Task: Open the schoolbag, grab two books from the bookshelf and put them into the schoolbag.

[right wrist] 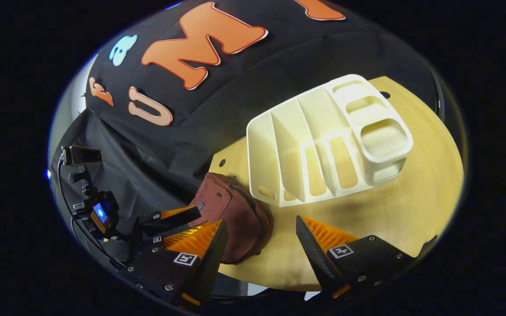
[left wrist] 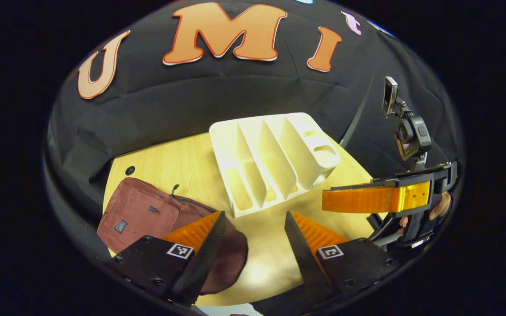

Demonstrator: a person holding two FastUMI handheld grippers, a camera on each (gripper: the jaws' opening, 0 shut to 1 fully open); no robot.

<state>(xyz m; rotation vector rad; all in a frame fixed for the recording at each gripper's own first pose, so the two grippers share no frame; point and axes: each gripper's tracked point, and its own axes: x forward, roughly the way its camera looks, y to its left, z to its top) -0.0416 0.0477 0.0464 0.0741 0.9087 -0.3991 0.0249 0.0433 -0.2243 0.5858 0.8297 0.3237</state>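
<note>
A maroon schoolbag (left wrist: 147, 215) lies flat on the left of the wooden table, its zip pull (left wrist: 174, 189) on top and its flap looking closed. Behind it stands a white bookshelf rack (left wrist: 275, 158) with upright dividers and bare slots. My left gripper (left wrist: 255, 219) hovers open just right of the bag, nothing between its fingers. My right gripper (left wrist: 325, 199), held by a hand (left wrist: 439, 206), hangs side-on to the rack's right. In the right gripper view, my right gripper (right wrist: 259, 226) is open in front of the bag (right wrist: 235, 215) and the rack (right wrist: 327, 145). The left gripper (right wrist: 196, 218) is by the bag's left.
The round-edged wooden table (left wrist: 191, 158) has a small hole (left wrist: 130, 170) near its back left. Black cloth closes the booth right behind the rack. Bare wood (right wrist: 389, 210) stretches in front of and to the right of the rack.
</note>
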